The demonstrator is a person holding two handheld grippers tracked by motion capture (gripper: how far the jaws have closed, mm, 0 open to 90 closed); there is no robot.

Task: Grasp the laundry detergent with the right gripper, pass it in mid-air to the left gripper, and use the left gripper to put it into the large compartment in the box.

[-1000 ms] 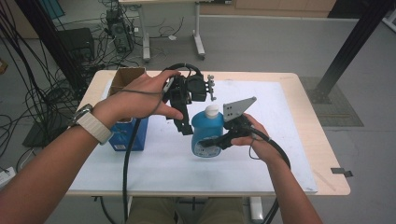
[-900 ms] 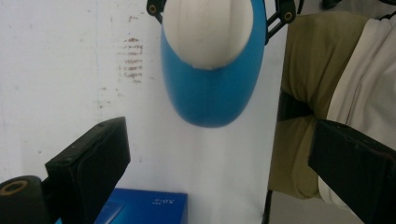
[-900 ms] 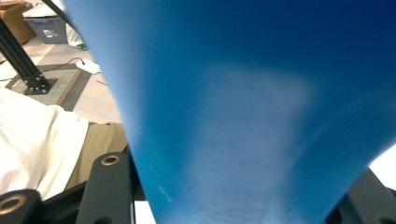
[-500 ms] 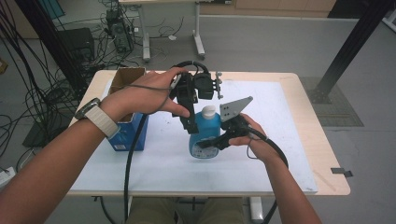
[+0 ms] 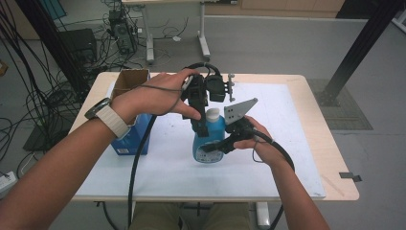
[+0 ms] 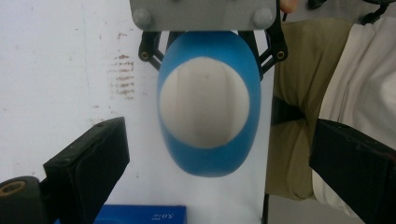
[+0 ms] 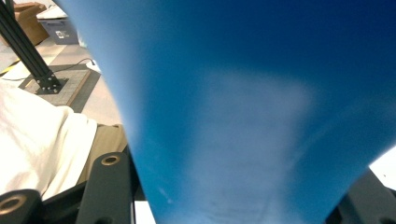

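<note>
A blue bottle (image 5: 210, 141) with a white cap (image 5: 212, 114) stands upright on the white mat. My right gripper (image 5: 218, 146) comes in from the right and is shut on the bottle's lower body; in the right gripper view the blue bottle (image 7: 243, 116) sits between the right gripper (image 7: 233, 196) jaws. My left gripper (image 5: 201, 122) points down beside the cap. In the left gripper view the cap (image 6: 204, 105) is seen from above, with the left gripper (image 6: 217, 140) open and its jaws well apart on either side of the bottle (image 6: 210, 158), not touching it.
A blue box (image 5: 131, 139) stands left of the bottle, with an open cardboard box (image 5: 129, 79) behind it. A small metal post (image 5: 231, 86) stands at the back of the white mat (image 5: 287, 134). Cables trail toward the table's near edge.
My left gripper has edged a little to the right, closer over the bottle's cap. The right gripper and the bottle have kept still.
</note>
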